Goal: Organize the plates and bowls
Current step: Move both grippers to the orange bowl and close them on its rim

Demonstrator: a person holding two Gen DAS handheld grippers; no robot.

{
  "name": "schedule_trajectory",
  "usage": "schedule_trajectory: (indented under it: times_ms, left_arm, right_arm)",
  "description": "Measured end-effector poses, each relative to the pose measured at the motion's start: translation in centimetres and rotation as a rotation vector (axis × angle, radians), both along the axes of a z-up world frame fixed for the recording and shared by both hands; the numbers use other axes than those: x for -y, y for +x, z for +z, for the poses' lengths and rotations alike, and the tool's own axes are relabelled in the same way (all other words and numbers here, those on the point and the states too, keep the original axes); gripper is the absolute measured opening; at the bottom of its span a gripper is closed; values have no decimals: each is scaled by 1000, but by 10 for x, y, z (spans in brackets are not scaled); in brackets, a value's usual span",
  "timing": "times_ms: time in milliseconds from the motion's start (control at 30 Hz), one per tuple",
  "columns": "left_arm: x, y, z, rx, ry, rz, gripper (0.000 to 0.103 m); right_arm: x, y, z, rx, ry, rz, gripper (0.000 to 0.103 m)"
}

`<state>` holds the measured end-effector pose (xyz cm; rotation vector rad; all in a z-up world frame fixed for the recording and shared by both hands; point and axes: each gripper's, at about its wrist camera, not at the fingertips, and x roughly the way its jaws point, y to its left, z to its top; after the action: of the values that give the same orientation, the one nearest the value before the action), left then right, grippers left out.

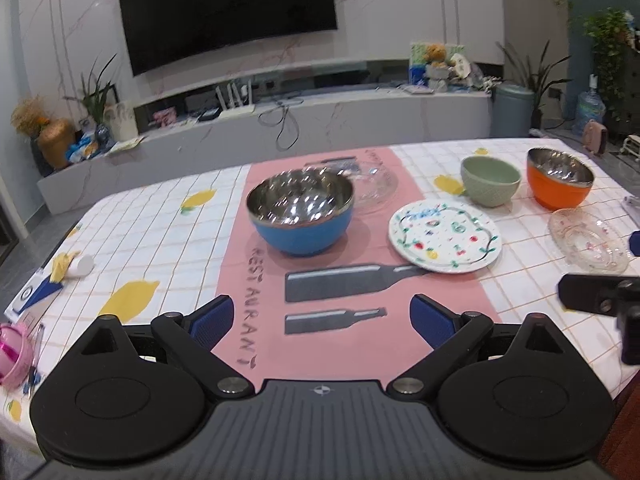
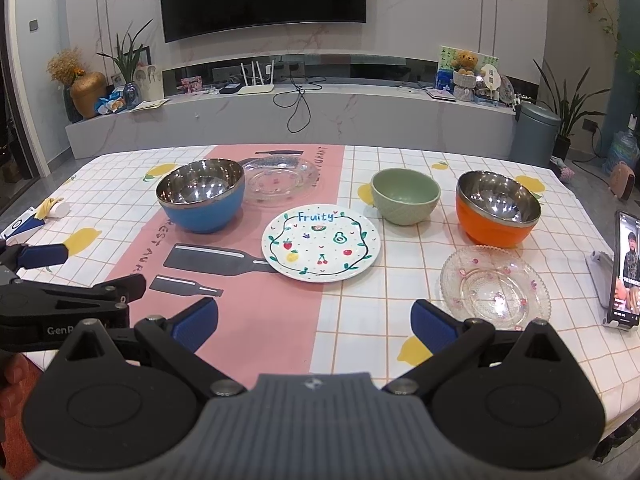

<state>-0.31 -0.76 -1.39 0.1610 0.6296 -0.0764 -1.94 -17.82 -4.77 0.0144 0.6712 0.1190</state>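
Nearest to the cameras, the left tool (image 1: 322, 318) and the right tool (image 2: 314, 320) both hang above the front edge of the desk (image 2: 360, 320), each with its blue pads spread wide apart and nothing between them. In the right wrist view the left tool shows at the left edge, low over the cloth.

Just beyond the right tool lies a clear glass plate (image 2: 495, 284), and right of it a phone (image 2: 626, 268) stands upright with its screen lit. In the middle of the desk rests the white "Fruity" plate (image 2: 321, 243), half on the pink runner (image 2: 256, 312).

Farther back stand three bowls, all upright and apart from each other: the blue bowl (image 2: 202, 196) on the runner, the green bowl (image 2: 405, 196), and the orange bowl (image 2: 496, 210). A second glass plate (image 2: 280, 180) lies just beside the blue bowl, behind it.
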Motion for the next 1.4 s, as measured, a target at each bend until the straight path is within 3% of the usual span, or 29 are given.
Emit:
schedule_trajectory:
  times_ms: [100,133,167,233,433,600,900,1067,1400]
  left_arm:
    - [7,1,5,22,-22,-23,103]
    - [8,2,7,23,-37,-36,99]
    - [9,4,9,20,-57,-49,87]
    - [13,8,11,-8,-85,-62,79]
    - [27,23,21,-27,-148,-113,77]
    - [44,42,37,-37,-220,-155,77]
    - [110,81,48,-65,-206,-308,77]
    - [147,112,48,-104,-226,-328,68]
    - [202,169,33,-193,-268,-330,68]
  right_arm:
    - [-1,1,1,1,-22,-14,100]
    - [-2,1,2,7,-32,-16,100]
    - [0,2,3,11,-36,-13,100]
    - [2,3,6,25,-48,-17,95]
    - [16,10,13,59,-83,-29,82]
    - [41,26,15,39,-70,-68,82]
    - [102,65,21,8,-97,-159,82]
    - [142,93,24,-7,-37,-255,88]
    - [199,144,14,-43,-12,-378,87]
